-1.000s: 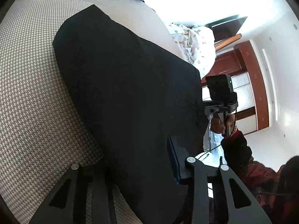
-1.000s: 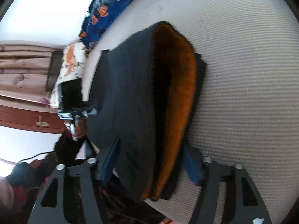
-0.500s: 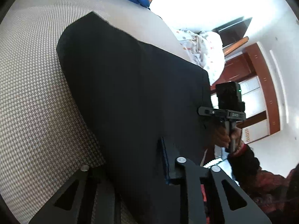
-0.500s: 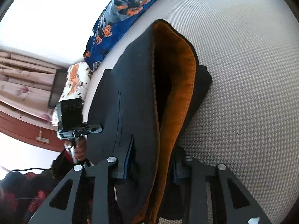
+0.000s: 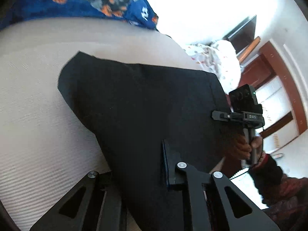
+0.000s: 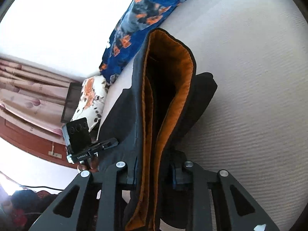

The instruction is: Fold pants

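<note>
Black pants (image 5: 146,104) with an orange lining (image 6: 171,104) lie on a pale woven bed cover (image 5: 34,119). My left gripper (image 5: 136,170) is shut on the near edge of the black cloth; its left finger is hidden under the fabric. In the right wrist view the pants (image 6: 123,123) stand up in a fold with the waistband gaping. My right gripper (image 6: 154,173) has this fold between its jaws, which are closing, and both pads press on the cloth. Each camera also sees the other gripper: the right gripper (image 5: 221,114) at the far edge, the left gripper (image 6: 109,143) likewise.
A blue patterned blanket (image 5: 86,2) lies across the far side of the bed (image 6: 259,96). A floral pillow (image 6: 90,98) sits at the bed's corner. Pink curtains (image 6: 25,88) and dark wooden frames (image 5: 279,73) stand beyond. A person's hand (image 5: 244,148) and dark sleeve hold the right gripper.
Both grippers have narrowed onto the pants' cloth. Both views have tipped upward, bringing the blue blanket further into sight, and the held edge has risen a little.
</note>
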`<state>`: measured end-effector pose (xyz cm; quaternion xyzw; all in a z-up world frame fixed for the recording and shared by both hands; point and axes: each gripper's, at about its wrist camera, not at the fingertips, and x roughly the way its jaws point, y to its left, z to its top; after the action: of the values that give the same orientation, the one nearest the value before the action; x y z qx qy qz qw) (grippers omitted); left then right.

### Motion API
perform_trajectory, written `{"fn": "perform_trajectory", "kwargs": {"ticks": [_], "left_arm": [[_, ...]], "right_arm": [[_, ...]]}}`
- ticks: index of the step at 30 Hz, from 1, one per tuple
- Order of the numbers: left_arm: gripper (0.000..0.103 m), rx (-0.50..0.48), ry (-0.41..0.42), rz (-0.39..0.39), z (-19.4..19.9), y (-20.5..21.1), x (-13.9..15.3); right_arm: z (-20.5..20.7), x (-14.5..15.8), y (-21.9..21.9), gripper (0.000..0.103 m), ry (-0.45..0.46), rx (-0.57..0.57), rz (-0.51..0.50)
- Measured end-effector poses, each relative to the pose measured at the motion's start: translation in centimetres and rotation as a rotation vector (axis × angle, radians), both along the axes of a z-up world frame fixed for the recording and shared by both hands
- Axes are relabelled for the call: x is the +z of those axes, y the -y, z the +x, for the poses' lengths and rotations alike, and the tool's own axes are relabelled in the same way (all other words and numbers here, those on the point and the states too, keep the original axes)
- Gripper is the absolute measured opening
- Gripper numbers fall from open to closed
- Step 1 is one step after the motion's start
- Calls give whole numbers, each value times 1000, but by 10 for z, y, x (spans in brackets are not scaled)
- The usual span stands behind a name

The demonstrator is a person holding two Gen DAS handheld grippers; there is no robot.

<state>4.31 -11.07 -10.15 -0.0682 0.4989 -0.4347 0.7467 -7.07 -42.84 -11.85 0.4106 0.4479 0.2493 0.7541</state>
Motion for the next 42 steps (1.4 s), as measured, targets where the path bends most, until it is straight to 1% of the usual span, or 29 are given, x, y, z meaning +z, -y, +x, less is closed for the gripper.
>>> {"fn": "perform_trajectory", "kwargs": {"ticks": [3, 5, 9, 13, 19, 27, 32, 42], "left_arm": [[13, 36, 41, 38, 1, -7, 5], [13, 62, 75, 73, -1, -12, 7], [13, 108, 108, 106, 0, -26, 6], [13, 139, 143, 123, 3, -42, 9], [13, 173, 197, 156, 4, -68, 12], [13, 221, 255, 191, 9, -87, 18], [13, 256, 258, 191, 17, -101, 19], [13, 313, 267, 203, 47, -121, 22]], "right_arm": [[13, -1, -19, 23, 6, 18, 35], [20, -1, -32, 23, 14, 29, 40], [35, -2, -52, 23, 21, 50, 49], [45, 0, -65, 23, 34, 59, 62], [58, 5, -85, 23, 44, 82, 54], [78, 10, -108, 23, 65, 106, 61], [92, 11, -120, 23, 70, 109, 77], [125, 20, -144, 23, 84, 125, 95]]}}
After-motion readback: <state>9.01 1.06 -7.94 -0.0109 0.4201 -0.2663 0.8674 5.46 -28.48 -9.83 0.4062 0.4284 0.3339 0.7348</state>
